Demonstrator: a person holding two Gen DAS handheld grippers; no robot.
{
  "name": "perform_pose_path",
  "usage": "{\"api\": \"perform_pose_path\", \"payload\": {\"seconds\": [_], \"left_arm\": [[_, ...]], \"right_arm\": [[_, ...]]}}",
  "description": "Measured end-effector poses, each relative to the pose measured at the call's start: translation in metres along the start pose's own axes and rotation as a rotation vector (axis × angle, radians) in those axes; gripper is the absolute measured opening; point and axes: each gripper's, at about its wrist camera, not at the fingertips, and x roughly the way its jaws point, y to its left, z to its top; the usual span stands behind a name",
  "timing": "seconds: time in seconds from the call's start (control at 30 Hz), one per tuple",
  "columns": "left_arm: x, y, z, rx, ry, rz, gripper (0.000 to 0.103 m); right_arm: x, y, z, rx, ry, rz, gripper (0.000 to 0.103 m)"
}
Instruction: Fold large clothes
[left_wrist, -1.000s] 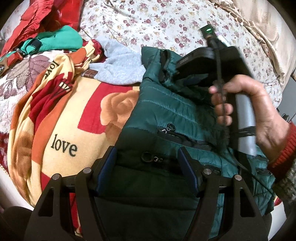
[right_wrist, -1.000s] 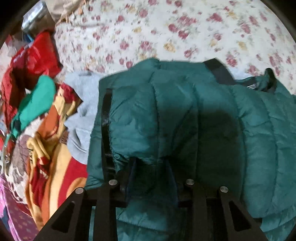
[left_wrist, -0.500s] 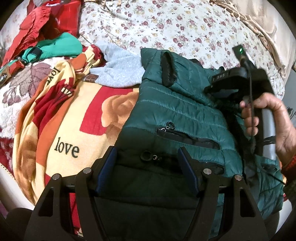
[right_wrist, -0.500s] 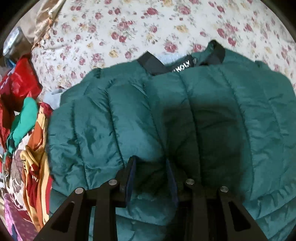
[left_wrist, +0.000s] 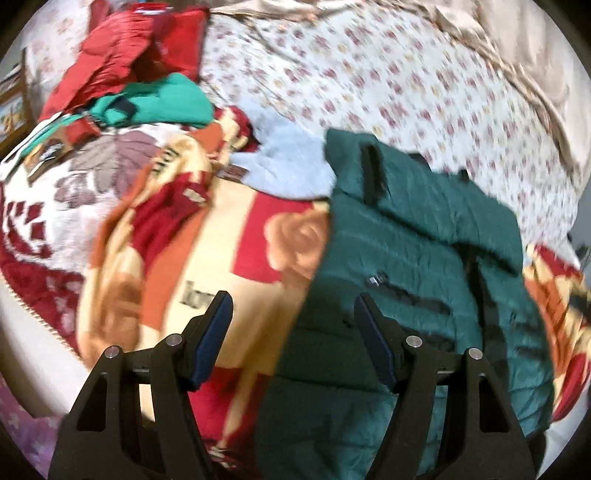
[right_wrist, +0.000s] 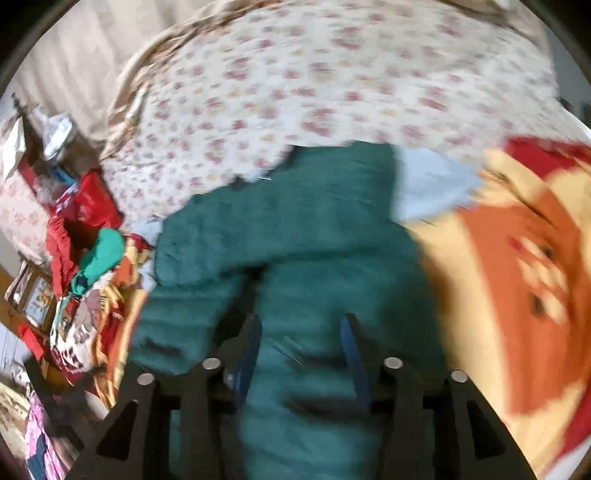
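Both jaws are wide apart and hold nothing: the left gripper (left_wrist: 293, 338) and the right gripper (right_wrist: 301, 352) hover over the green puffer jacket (left_wrist: 406, 258). It lies at the lower right of the left view, on a flower blanket (left_wrist: 221, 258) on the bed (left_wrist: 369, 74). I think it is soft, puffy, light and slippery. Grab the hem or a sleeve edge. Its long side runs from bottom to top, collar at the top.
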Motion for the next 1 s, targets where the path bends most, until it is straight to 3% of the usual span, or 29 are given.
{"api": "perform_pose_path", "payload": {"seconds": [0.13,0.3,0.43,0.6,0.73,0.9,1.0], "left_arm": [[0.002,0.024,0.012,-0.063,0.064,-0.001,0.069],[0.026,0.029,0.016,-0.078,0.165,-0.05,0.069],[0.057,0.026,0.016,-0.111,0.272,-0.139,0.069],[0.084,0.024,0.024,-0.159,0.338,-0.262,0.068],[0.111,0.025,0.03,-0.231,0.416,-0.381,0.068],[0.112,0.013,0.024,-0.199,0.451,-0.44,0.068],[0.105,0.008,0.012,-0.182,0.482,-0.506,0.068]], "right_arm": [[-0.012,-0.06,-0.023,0.1,0.008,-0.045,0.045],[0.003,-0.082,-0.031,0.165,0.031,0.034,0.047],[0.031,-0.089,-0.029,0.208,0.066,0.086,0.047],[0.06,-0.097,-0.029,0.264,0.099,0.092,0.047],[0.077,-0.105,-0.03,0.336,0.122,0.167,0.047],[0.079,-0.11,-0.03,0.385,0.136,0.223,0.048],[0.074,-0.115,-0.037,0.418,0.175,0.307,0.048]]}}
